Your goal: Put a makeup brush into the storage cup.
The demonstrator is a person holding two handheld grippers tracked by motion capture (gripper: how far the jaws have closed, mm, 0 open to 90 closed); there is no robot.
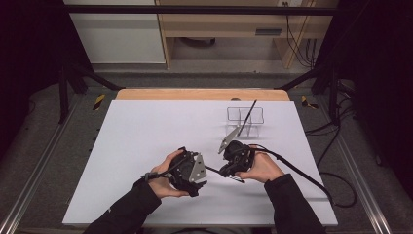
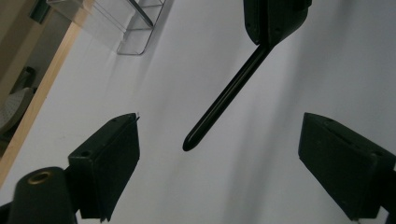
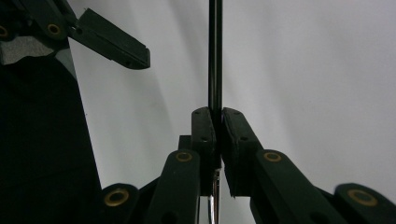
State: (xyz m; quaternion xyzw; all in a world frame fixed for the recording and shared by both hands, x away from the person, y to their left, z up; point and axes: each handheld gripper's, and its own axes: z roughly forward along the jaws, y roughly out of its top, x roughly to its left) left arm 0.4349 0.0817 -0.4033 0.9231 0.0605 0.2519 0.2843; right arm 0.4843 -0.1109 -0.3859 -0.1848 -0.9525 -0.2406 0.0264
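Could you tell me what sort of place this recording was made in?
Probably a lab or workshop recording station, not a home: a white work board lies on a wooden table inside a dark metal frame, cables trail over the grey floor, and a person holds a gripper in each hand.

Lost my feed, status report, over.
Right gripper shut on black pen. Left gripper open around pen tip, not touching. Clear holder beyond, nothing in the way.

You have a black pen over a white table, clear organizer upper right, both grippers black.
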